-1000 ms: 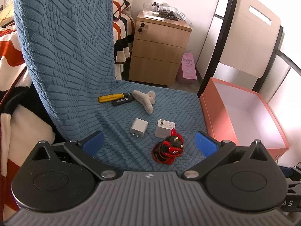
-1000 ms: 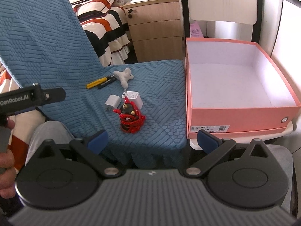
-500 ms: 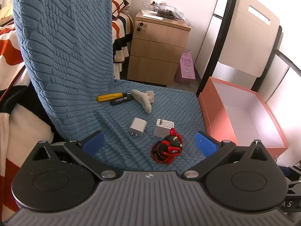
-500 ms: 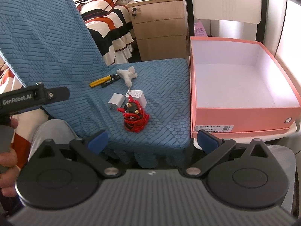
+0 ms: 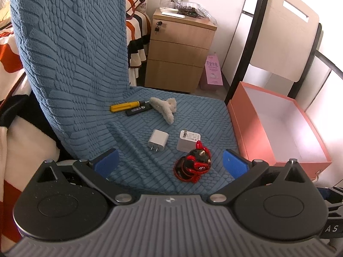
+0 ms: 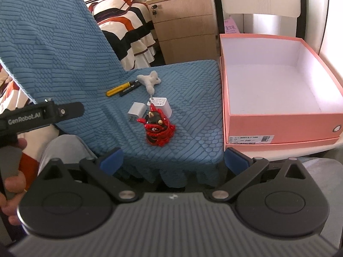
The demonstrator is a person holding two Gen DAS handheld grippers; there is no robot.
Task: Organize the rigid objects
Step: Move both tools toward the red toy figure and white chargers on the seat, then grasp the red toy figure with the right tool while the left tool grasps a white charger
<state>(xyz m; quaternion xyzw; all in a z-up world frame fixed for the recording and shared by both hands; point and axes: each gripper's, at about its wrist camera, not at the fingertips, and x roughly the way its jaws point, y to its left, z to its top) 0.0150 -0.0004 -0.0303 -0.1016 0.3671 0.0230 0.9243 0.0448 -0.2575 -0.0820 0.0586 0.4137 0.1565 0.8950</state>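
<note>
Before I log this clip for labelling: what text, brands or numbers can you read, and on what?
"GenRobot.AI" on the left gripper's black body, seen from the right wrist.
"245" on the white sticker on the pink box; its other print and barcode are too small.
"AS" on the dark part at the left view's lower right edge, cut off.
Pink carton by the nightstand: characters blurred.
Black stick beside the yellow tool: lettering unreadable.
White charger: print too small.

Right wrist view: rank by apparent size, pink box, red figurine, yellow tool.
1. pink box, by far the largest
2. red figurine
3. yellow tool, slimmer, but farther from the camera, so this order is unsure
</note>
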